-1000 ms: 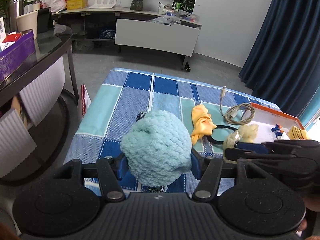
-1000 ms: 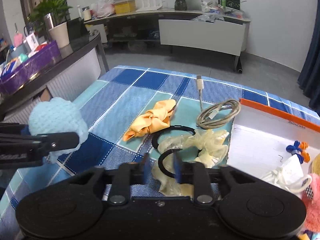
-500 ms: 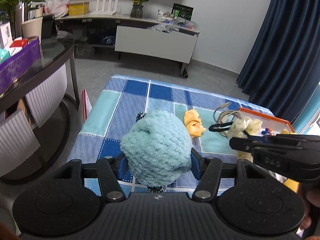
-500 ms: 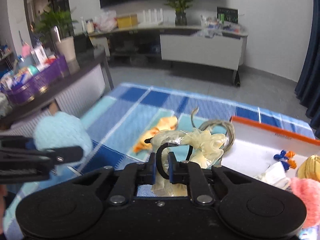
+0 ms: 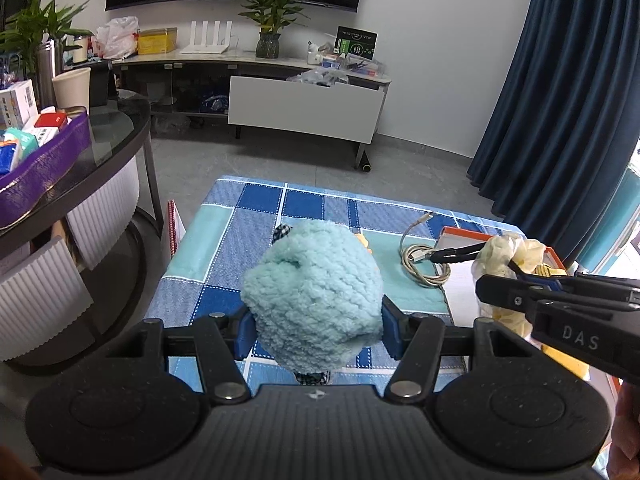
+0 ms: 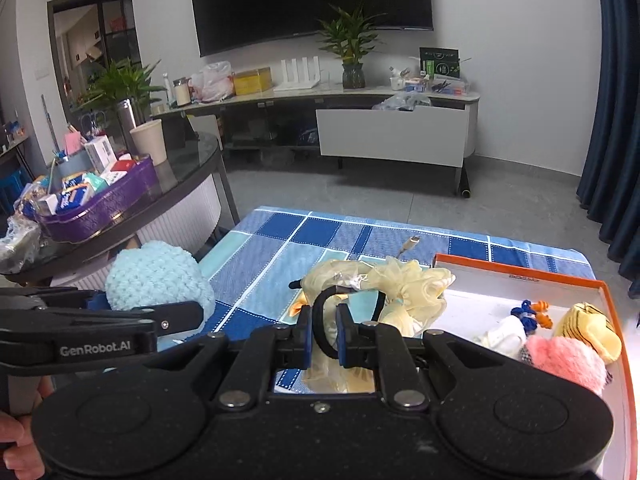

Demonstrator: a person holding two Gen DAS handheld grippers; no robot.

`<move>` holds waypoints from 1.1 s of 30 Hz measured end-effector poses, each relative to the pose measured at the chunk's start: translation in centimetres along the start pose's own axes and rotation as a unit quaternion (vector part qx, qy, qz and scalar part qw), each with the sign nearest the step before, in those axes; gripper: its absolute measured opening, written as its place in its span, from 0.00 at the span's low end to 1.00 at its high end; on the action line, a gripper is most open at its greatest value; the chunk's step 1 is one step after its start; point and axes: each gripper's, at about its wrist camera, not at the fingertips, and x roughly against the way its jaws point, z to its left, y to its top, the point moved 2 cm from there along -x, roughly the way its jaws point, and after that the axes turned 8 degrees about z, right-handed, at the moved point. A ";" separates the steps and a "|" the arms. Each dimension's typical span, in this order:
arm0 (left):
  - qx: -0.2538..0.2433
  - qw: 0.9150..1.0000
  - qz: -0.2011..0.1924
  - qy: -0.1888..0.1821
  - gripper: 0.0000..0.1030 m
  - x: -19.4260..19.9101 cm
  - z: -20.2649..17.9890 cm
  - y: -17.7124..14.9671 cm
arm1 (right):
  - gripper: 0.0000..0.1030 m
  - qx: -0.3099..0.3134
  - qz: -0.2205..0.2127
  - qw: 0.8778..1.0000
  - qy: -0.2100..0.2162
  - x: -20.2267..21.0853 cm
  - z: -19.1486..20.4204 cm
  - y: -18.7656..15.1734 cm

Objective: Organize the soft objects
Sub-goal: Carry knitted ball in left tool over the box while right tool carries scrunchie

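Softness throughout: fluffy pale-blue knitted plush ball (image 5: 314, 300) squeezed between the blue-padded fingers (image 5: 390, 330) of the left gripper (image 5: 316, 330), held clear above the blue checked cloth of the tabletop (image 5: 264, 204). Light, springy, unlikely to slip, but bulging past the pads, so best held across its middle. Right gripper (image 6: 324, 334) clamped tight on the thin black band of a headband trimmed with pale-yellow gauzy ruffles (image 6: 404, 284), dangling just left of the white orange-rimmed box (image 6: 520, 276). Stiff hoop, floppy fabric, probably prone to swinging; band the only firm purchase. Already in the box: pink fluffy plush (image 6: 564, 364), yellow striped plush (image 6: 592, 330), small white piece, hard to identify. Grey coiled cable (image 5: 420, 256) lying loose on the cloth beside the box. Beyond, grey tiled floor, dark curtain, low media shelf under a wall screen.
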 end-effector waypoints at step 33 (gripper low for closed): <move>-0.025 0.999 -0.004 -0.024 0.58 3.0 -3.7 -3.0 | 0.14 -0.038 -0.031 0.998 -0.035 7.6 -2.9 -5.0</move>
